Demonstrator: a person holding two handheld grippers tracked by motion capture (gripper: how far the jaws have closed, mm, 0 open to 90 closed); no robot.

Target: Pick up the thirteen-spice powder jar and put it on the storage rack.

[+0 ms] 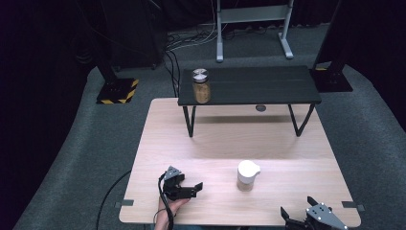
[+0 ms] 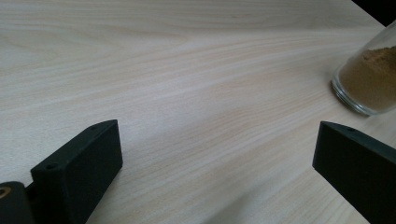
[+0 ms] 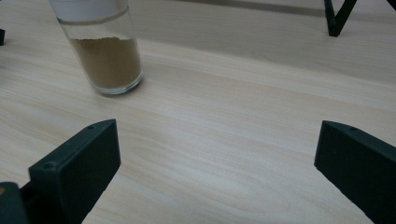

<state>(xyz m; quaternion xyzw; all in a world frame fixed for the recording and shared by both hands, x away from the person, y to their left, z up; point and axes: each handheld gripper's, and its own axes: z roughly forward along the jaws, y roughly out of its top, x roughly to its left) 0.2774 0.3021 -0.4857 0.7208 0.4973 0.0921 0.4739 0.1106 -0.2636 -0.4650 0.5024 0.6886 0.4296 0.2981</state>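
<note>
The left gripper [image 1: 191, 188] is held low over the pale wooden table [image 1: 297, 191], jaws spread and empty. To its right, a white-lidded glass jar of brown powder [image 1: 247, 176] stands upright, untouched. At the near right edge, the right gripper [image 1: 298, 211] is likewise spread. An approach appears underway; closing around the jar is called for next.

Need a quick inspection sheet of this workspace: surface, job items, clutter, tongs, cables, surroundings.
Surface: light wooden table, with a black shelf standing on its far half.
Job's things: white-lidded jar of brown powder, upright on the table; metal-lidded jar on the shelf's left end.
Clutter: nothing seen.
Grippers: left tongs open, left of the white-lidded jar; right tongs open, at the near edge.
Cables: black cable trailing off the left tongs; cables on the floor behind.
Surroundings: grey carpet, metal stand.
</note>
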